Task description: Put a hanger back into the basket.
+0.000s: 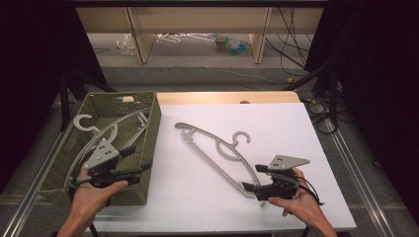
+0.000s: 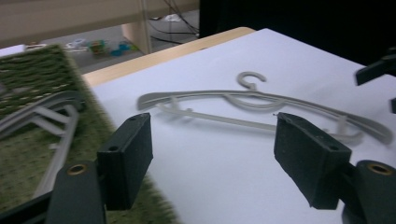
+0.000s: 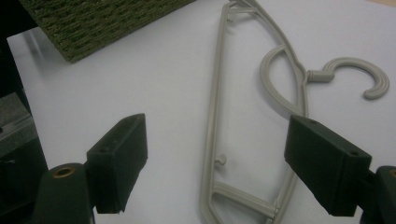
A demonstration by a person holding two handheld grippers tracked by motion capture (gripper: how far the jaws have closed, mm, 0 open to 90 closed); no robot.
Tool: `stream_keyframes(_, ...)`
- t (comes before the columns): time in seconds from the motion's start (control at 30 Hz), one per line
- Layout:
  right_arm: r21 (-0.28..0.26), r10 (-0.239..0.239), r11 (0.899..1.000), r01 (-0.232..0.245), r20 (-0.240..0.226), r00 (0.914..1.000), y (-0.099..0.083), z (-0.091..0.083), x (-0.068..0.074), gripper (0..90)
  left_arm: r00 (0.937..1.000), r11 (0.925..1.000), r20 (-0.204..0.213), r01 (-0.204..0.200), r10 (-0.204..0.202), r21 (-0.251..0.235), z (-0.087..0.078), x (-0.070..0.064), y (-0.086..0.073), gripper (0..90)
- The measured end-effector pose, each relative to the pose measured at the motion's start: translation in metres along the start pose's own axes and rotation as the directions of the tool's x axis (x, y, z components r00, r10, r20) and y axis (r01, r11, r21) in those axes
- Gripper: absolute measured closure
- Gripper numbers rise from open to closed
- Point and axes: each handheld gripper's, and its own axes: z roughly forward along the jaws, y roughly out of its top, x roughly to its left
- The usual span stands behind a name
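A grey plastic hanger lies flat on the white table top, hook pointing right. My right gripper is open at its near end, and in the right gripper view the hanger lies between and below the spread jaws of that gripper. A second grey hanger rests inside the green woven basket at the left. My left gripper hovers over the basket's near right corner, open and holding nothing. The left gripper view looks across its own fingertips at the table hanger.
The basket sits at the table's left edge, its corner close to the table hanger's far end. The right gripper shows at the far right of the left gripper view. Beyond the table are wooden shelf legs, floor clutter and cables.
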Motion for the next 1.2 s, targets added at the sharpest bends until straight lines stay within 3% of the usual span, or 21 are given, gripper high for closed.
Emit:
stream_keyframes(0.1,-0.003,-0.003,1.000,0.003,-0.010,0.9999,0.000,0.001,-0.001,20.0,0.9993,1.0000,0.036,-0.009,0.008,0.004,0.008,-0.015,-0.005,25.3)
stream_keyframes(0.23,-0.008,-0.002,1.000,0.002,0.013,0.9999,-0.001,0.002,-0.002,19.9,0.9968,0.9997,0.077,-0.023,0.023,-0.004,0.018,-0.033,-0.012,23.1)
stream_keyframes(0.33,-0.008,0.009,1.000,-0.009,0.018,0.9998,-0.002,0.003,-0.003,19.7,0.9942,0.9998,0.106,-0.018,0.018,0.001,0.024,-0.039,-0.018,22.3)
stream_keyframes(0.6,0.003,0.003,1.000,-0.003,0.018,0.9998,-0.004,0.004,-0.002,19.9,0.9925,0.9997,0.121,-0.021,0.020,0.010,0.032,-0.054,-0.035,20.9)
stream_keyframes(0.77,0.010,0.001,1.000,-0.001,0.018,0.9998,-0.004,0.006,-0.001,20.3,0.9894,0.9976,0.132,-0.064,0.061,0.025,0.037,-0.059,-0.043,19.0)
stream_keyframes(1.03,0.035,0.005,0.999,-0.006,0.030,0.9995,-0.004,0.011,-0.007,20.3,0.9891,0.9984,0.141,-0.047,0.043,0.030,0.041,-0.059,-0.049,18.7)
stream_keyframes(1.2,0.098,0.010,0.995,-0.019,0.091,0.9958,-0.001,0.023,-0.020,17.2,0.9888,0.9977,0.142,-0.054,0.048,0.041,0.041,-0.062,-0.051,18.1)
